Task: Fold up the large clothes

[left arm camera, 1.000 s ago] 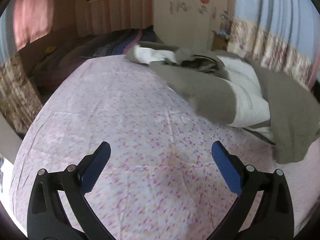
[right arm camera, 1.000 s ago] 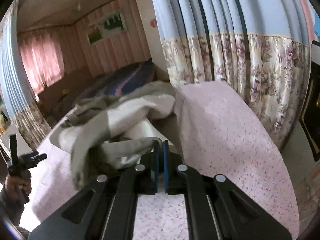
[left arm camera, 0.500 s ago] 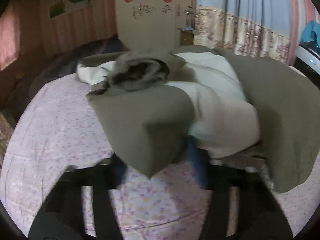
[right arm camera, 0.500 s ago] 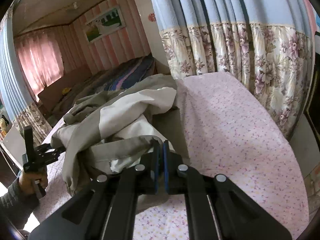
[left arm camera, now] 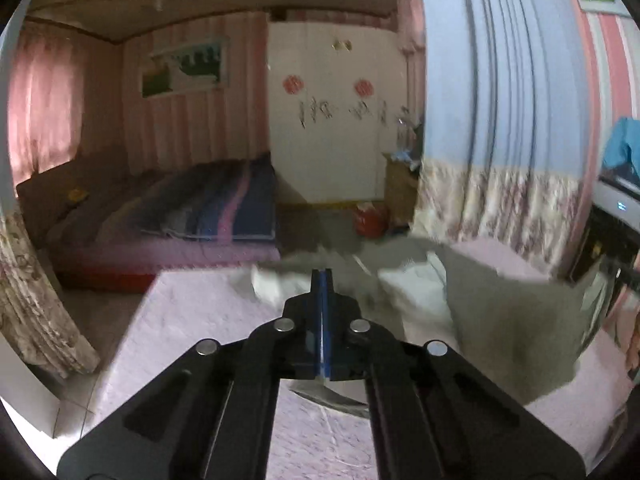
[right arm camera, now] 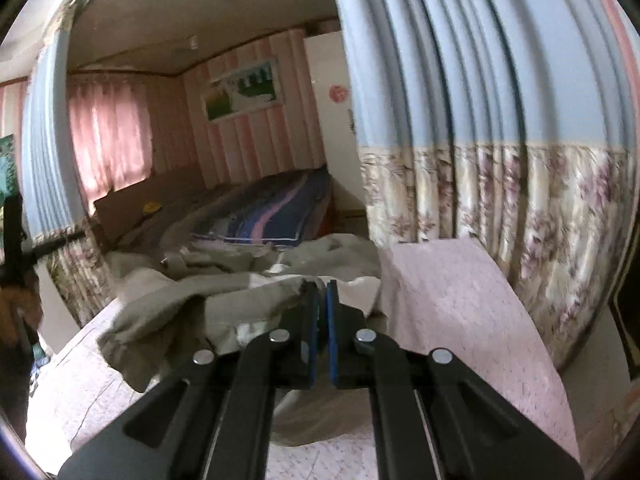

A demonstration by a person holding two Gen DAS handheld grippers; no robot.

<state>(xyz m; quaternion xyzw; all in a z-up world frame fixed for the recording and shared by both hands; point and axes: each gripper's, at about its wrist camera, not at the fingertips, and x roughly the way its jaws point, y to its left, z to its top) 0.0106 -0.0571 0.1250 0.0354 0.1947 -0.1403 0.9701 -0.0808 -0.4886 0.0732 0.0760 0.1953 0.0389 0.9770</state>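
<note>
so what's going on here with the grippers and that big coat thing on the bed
A person is working a two-finger gripper in each hand to fold a large olive and cream garment spread over a bed with a pink floral sheet. The left gripper is shut, with a corner of olive fabric pinched in it and hanging below the jaws. The right gripper has its jaws just starting to open, with the garment's edge at its tips. The garment is rumpled, with no neat fold made yet.
</note>
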